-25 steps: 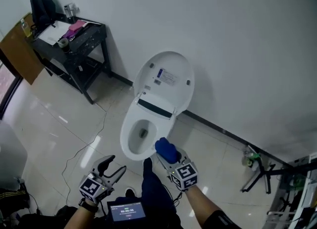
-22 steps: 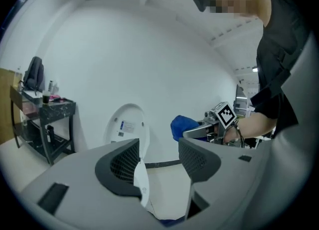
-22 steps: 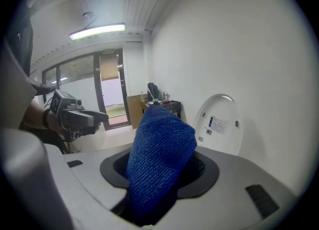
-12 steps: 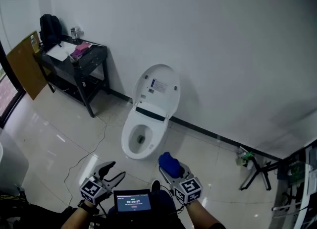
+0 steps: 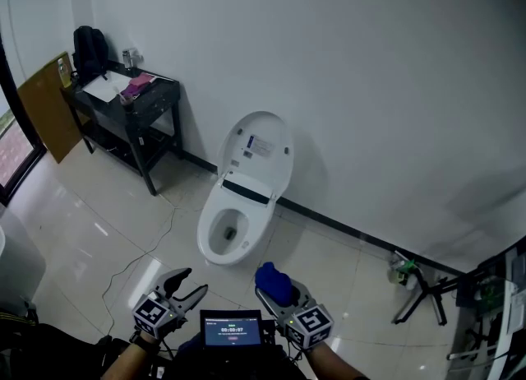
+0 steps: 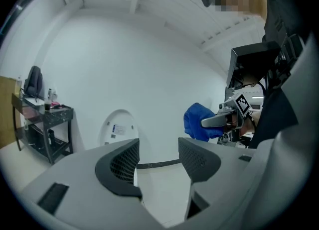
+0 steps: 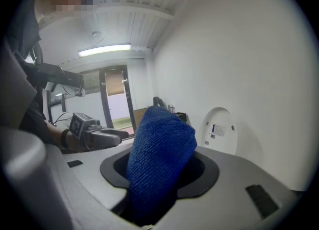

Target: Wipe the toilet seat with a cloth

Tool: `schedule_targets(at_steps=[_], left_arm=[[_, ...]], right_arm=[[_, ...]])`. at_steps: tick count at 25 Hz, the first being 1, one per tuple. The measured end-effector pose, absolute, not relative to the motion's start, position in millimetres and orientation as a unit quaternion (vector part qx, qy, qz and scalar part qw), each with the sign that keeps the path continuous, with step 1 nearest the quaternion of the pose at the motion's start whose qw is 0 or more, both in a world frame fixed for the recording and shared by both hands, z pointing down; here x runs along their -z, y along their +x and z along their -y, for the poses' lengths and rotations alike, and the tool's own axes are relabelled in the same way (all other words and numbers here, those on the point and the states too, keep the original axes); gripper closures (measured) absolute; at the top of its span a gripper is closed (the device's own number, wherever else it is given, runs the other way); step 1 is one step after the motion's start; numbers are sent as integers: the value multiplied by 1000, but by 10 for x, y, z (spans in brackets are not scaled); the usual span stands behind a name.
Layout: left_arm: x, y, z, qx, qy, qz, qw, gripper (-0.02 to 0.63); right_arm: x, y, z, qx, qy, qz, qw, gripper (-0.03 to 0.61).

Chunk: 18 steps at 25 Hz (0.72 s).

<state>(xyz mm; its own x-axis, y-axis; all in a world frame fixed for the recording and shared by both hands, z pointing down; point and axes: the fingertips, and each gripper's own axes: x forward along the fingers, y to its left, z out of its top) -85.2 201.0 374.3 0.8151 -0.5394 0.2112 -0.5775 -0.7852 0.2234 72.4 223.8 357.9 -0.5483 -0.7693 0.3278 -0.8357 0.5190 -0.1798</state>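
Observation:
A white toilet (image 5: 238, 206) stands against the wall with its lid (image 5: 256, 150) up and the seat (image 5: 215, 247) down around the bowl. Well short of it, at the bottom of the head view, my right gripper (image 5: 275, 286) is shut on a blue cloth (image 5: 274, 281) that sticks out bunched from the jaws (image 7: 159, 149). My left gripper (image 5: 187, 288) is open and holds nothing, its pads (image 6: 124, 162) apart. In the left gripper view the cloth (image 6: 199, 122) shows to the right and the toilet lid (image 6: 117, 129) far ahead.
A black side table (image 5: 123, 111) with papers, a bag and small items stands left of the toilet. A cable (image 5: 152, 238) runs over the tiled floor. A brown board (image 5: 45, 107) leans at the left wall. A stand and small green thing (image 5: 411, 280) sit at the right.
The view has drawn back from the toilet, which now looks smaller and farther. Both grippers sit lower in the head view; the right keeps the cloth, the left stays open.

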Motion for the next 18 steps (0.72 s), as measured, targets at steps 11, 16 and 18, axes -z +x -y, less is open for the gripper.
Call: schedule_targets(at_steps=[11, 16, 18], left_arm=[[-3768, -718, -2183, -67, 941, 307, 122, 360], [-3735, -728, -2232, -63, 939, 313, 125, 360], [-3650, -733, -2242, -55, 937, 318, 134, 360]], right_arm=[[-3437, 945, -2313, -141, 454, 874, 99, 365], [-3440, 867, -2341, -144, 443, 880, 95, 365], [-3415, 827, -2346, -142, 440, 882, 97, 365]])
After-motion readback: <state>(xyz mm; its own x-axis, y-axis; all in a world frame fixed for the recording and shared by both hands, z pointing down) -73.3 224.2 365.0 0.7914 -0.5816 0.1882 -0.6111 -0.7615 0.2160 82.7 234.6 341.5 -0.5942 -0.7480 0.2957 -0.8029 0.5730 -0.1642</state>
